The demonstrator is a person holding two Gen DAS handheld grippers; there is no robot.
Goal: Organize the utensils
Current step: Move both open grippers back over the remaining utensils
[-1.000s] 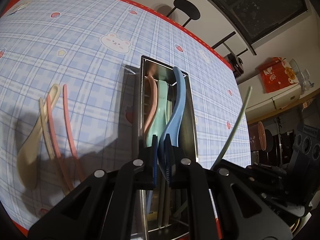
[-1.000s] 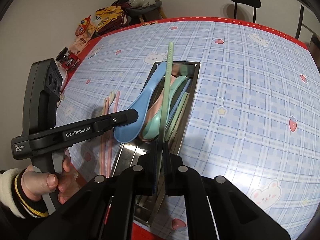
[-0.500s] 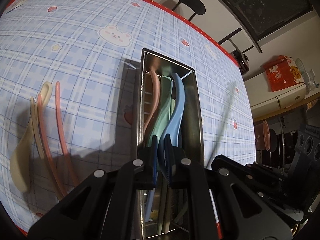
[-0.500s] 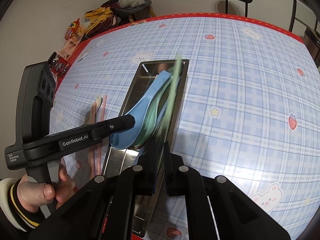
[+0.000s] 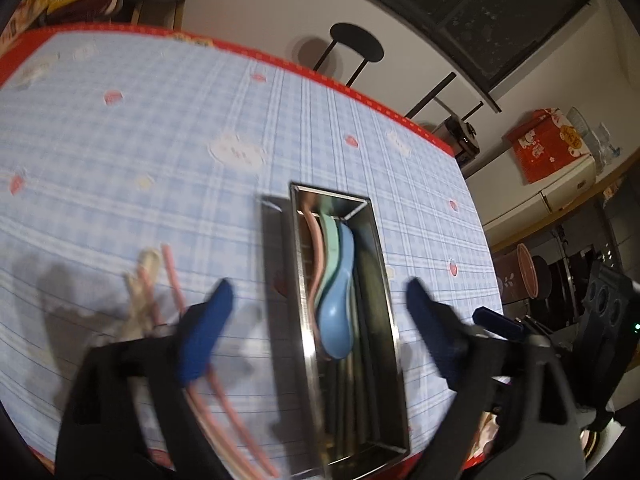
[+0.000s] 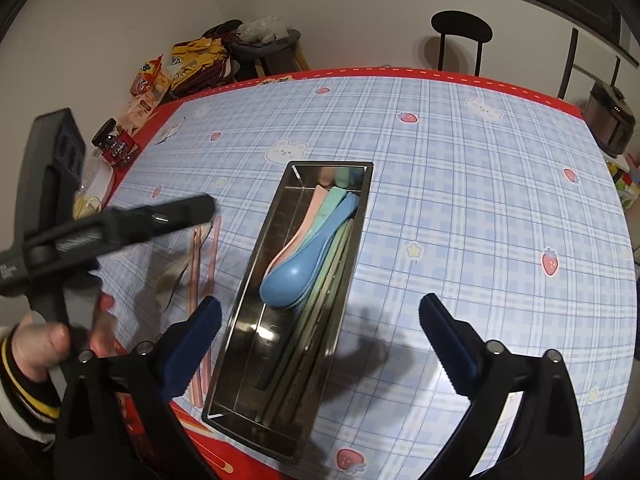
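Observation:
A steel utensil tray (image 6: 362,216) (image 5: 386,300) stands on the checked tablecloth. In it lie a blue spoon (image 6: 300,264) (image 5: 338,312), a green spoon (image 6: 332,204) and a pink spoon (image 6: 310,210), stacked, with several chopsticks (image 6: 316,320) beside them. My left gripper (image 5: 318,320) is open and empty above the tray's near half. My right gripper (image 6: 320,320) is open and empty over the tray's near end. Pink chopsticks (image 6: 214,248) (image 5: 174,280) and a beige spoon (image 5: 138,300) lie on the cloth left of the tray.
The table's red edge (image 6: 440,74) runs along the far side, with a black chair (image 6: 460,36) behind it. Snack bags (image 6: 148,88) and a jar (image 6: 118,148) sit at the far left. A rice cooker (image 6: 610,120) stands off the right edge.
Both grippers have opened. The blue spoon left my left gripper and the green chopstick left my right gripper; both now lie in the tray. Both grippers have drawn back.

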